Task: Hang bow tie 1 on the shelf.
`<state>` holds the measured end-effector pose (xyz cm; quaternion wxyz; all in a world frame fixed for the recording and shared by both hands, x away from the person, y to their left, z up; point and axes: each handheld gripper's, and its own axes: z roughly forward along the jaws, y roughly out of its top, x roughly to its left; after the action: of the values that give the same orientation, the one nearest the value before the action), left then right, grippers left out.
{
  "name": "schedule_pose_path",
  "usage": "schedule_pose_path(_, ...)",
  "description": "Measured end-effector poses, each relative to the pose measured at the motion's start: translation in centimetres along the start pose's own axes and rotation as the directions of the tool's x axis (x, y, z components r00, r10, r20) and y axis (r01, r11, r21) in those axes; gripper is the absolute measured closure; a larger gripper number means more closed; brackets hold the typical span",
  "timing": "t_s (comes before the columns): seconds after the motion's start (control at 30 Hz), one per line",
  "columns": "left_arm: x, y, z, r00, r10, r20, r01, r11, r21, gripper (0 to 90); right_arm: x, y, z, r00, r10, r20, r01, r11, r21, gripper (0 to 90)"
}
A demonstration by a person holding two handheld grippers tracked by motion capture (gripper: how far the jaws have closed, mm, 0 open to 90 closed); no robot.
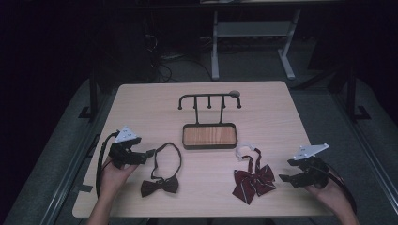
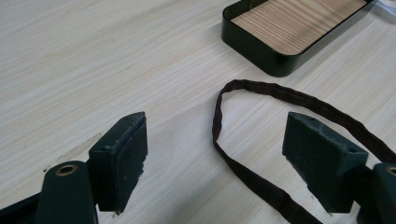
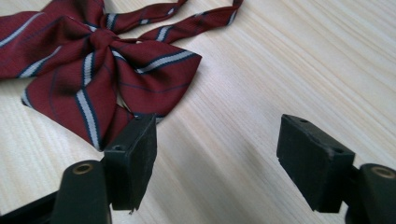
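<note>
Open tool (image 2: 215,158) over dark strap (image 2: 243,172) — tray (image 2: 261,56) nr.

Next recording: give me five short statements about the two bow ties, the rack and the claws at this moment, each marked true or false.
1. Both claws are open and hold nothing. True: the left claw and the right claw both gape over bare table.
2. The striped bow tie hangs on the rack. False: it lies flat on the table, near the right claw.
3. The dark bow tie lies nearer the left claw. True.
4. The rack's tray holds a bow tie. False: its wooden floor is bare.
5. The dark bow tie's strap runs between the left claw's jaws. True, in the left gripper view, though the pads do not press on it.
</note>
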<state>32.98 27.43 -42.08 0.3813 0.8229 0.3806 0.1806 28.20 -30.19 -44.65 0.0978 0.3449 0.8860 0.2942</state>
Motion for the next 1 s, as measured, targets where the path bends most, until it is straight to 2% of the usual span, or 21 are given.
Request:
schedule_pose_path(0.33,-0.1,0.0,-0.1,1.0000,0.003,0.005,-0.003,1.0000,-0.006,22.0,0.5,0.8,-0.3,0.9995,-0.018,-0.024,0.018,1.000,-0.005,28.1)
schedule_pose_path(0.53,0.0,0.0,0.4,0.9997,-0.001,0.025,0.001,1.0000,0.008,21.9,0.8,1.8,-0.7,0.9991,-0.036,-0.023,0.036,0.999,-0.002,28.1)
schedule_pose_path(0.67,0.0,0.0,0.1,0.9997,-0.005,0.025,0.005,1.0000,-0.003,21.9,1.2,3.8,-0.1,0.9954,-0.089,-0.034,0.090,0.996,0.020,30.2)
schedule_pose_path(0.77,0.1,0.0,0.0,0.9995,-0.014,0.027,0.014,0.9999,-0.006,21.5,1.3,4.7,0.1,0.9939,-0.103,-0.038,0.105,0.994,0.035,31.0)
schedule_pose_path(0.87,0.3,0.0,0.0,0.9995,-0.003,0.030,0.003,1.0000,0.006,20.7,1.3,6.1,0.4,0.9913,-0.121,-0.052,0.124,0.990,0.065,32.5)
schedule_pose_path(0.97,0.1,0.0,0.2,0.9995,-0.009,0.031,0.009,1.0000,-0.003,20.7,1.3,6.8,0.5,0.9893,-0.135,-0.055,0.139,0.987,0.078,32.9)
schedule_pose_path(1.0,0.0,0.0,0.1,0.9996,-0.002,0.030,0.002,1.0000,0.002,20.7,1.3,7.3,0.6,0.9863,-0.156,-0.055,0.160,0.983,0.088,34.0)
